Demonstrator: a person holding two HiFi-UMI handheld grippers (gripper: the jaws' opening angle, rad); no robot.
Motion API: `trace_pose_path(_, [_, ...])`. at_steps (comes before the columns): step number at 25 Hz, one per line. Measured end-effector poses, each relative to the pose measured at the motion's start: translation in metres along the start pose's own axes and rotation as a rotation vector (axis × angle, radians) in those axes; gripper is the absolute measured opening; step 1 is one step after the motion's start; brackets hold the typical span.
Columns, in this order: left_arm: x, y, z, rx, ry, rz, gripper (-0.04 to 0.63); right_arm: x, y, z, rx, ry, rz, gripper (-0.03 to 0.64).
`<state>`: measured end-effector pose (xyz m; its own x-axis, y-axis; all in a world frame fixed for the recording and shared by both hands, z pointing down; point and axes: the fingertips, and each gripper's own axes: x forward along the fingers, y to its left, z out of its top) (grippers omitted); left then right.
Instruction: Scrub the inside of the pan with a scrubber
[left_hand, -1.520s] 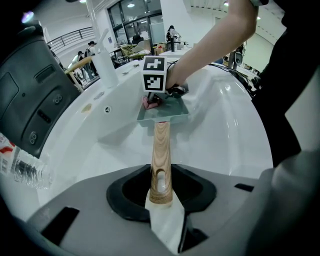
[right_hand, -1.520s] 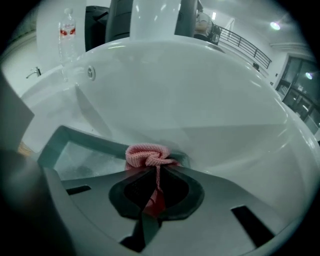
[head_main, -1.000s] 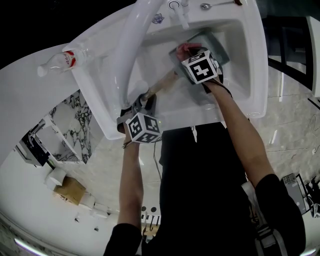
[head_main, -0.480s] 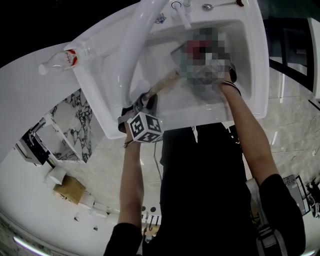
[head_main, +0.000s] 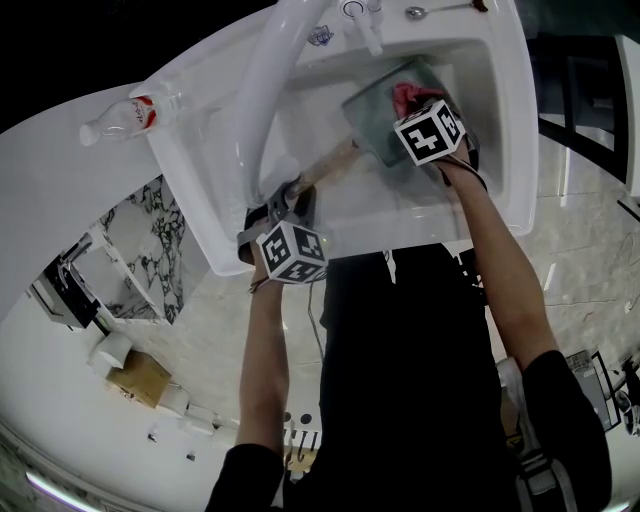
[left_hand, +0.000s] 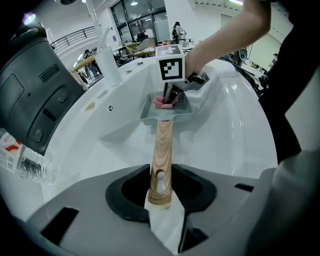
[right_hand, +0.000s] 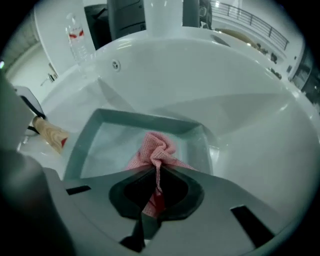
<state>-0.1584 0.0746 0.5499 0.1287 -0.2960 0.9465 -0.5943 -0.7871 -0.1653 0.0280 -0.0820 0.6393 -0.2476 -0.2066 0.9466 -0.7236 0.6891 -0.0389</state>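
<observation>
The left tongs (left_hand: 161, 201) are partly closed, with the jaws clamped on the end of the pan's wooden handle (left_hand: 162, 150). The handle's hanging hole sits just beyond the jaws. The tongs point steeply down at the near left edge of the white sink (head_main: 500, 120), and their marker cube (head_main: 292, 252) is on the near side. From this grip the handle runs away to the far right and meets the pan (head_main: 372, 112).

The right tongs (right_hand: 154, 202) are closed tight on the scrubber (right_hand: 156, 149), a pink mesh cloth. A thin fold of it is pinched between the jaws, and the rest bunches out past the tips. The bunched part lies inside the pan walls, on the pan's pale floor toward its far side. The right tongs' marker cube (head_main: 430, 132) stands over the pan's right part, and the person's forearm (head_main: 500, 270) comes in from the near side.

The pan is grey, square and shallow, and it sits in the sink basin toward the far right. A white tap (head_main: 362, 30) rises from the far rim, and a metal spoon (head_main: 432, 10) lies on that rim to the tap's right. A clear plastic bottle (head_main: 125, 120) with a red label lies on its side on the white desk (head_main: 60, 190), just left of the sink.
</observation>
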Motion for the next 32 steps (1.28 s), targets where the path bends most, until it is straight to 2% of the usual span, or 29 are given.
trace_pose_path(2, [0.000,0.000,0.000,0.001,0.002,0.002,0.144,-0.003,0.017,0.002,0.033,-0.017,0.085,0.034])
trace_pose_path(5, [0.000,0.000,0.000,0.002,0.005,0.004,0.144,-0.006,0.036,0.005,-0.008,-0.025,0.154,0.034])
trace_pose_path(11, [0.000,0.000,0.000,-0.002,0.009,0.007,0.144,-0.013,0.083,0.011,-0.166,-0.045,0.318,0.034])
trace_pose_path(14, [0.000,0.000,0.000,-0.001,0.010,0.009,0.144,-0.017,0.105,0.009,-0.294,-0.048,0.359,0.034])
trace_pose_path(17, [0.000,0.000,0.001,0.000,0.010,0.007,0.144,-0.020,0.104,-0.001,-0.464,0.005,0.327,0.034])
trace_pose_path(20, [0.000,0.000,0.000,0.002,0.014,0.004,0.144,-0.015,0.081,-0.008,-0.529,0.048,0.229,0.034])
trace_pose_path(25, [0.000,0.000,0.001,0.003,0.011,0.007,0.144,-0.006,0.031,-0.012,-0.479,0.084,0.047,0.034])
trace_pose_path(32, [0.001,0.001,0.001,-0.014,0.011,0.013,0.144,-0.001,-0.014,-0.023,-0.379,0.173,-0.077,0.034])
